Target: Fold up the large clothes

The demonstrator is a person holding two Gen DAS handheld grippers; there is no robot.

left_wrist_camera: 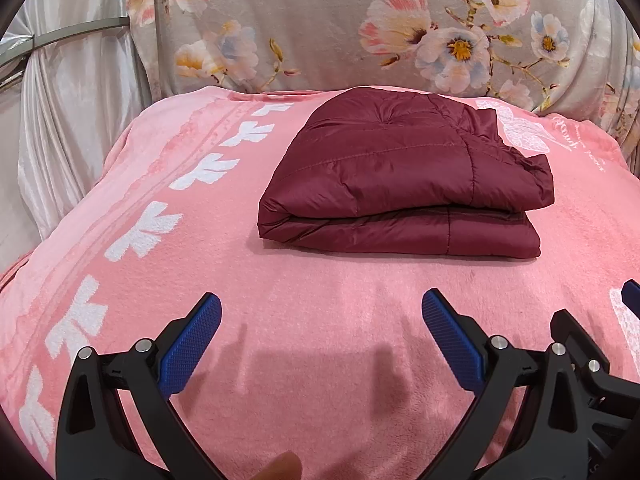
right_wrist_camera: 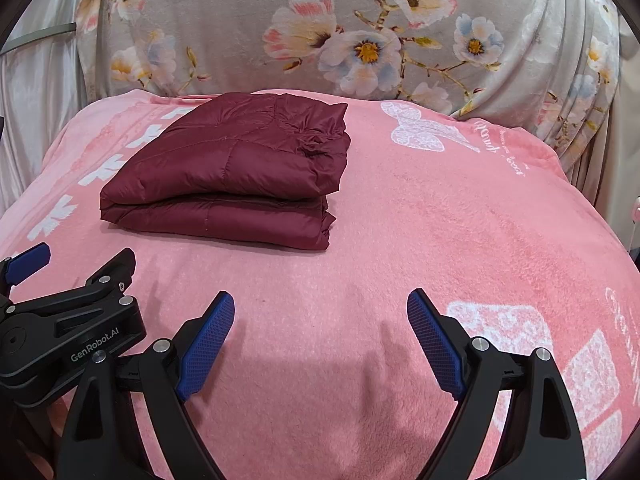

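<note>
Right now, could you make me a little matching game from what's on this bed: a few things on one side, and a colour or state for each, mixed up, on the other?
Things:
1. jacket
2. blanket
3. left gripper
4. cloth behind the bed

Descriptions:
A. pink with white prints
B. grey with flowers
C. dark red, folded into a stack
D. open, holding nothing

Pairs: 1-C, 2-A, 3-D, 4-B
</note>
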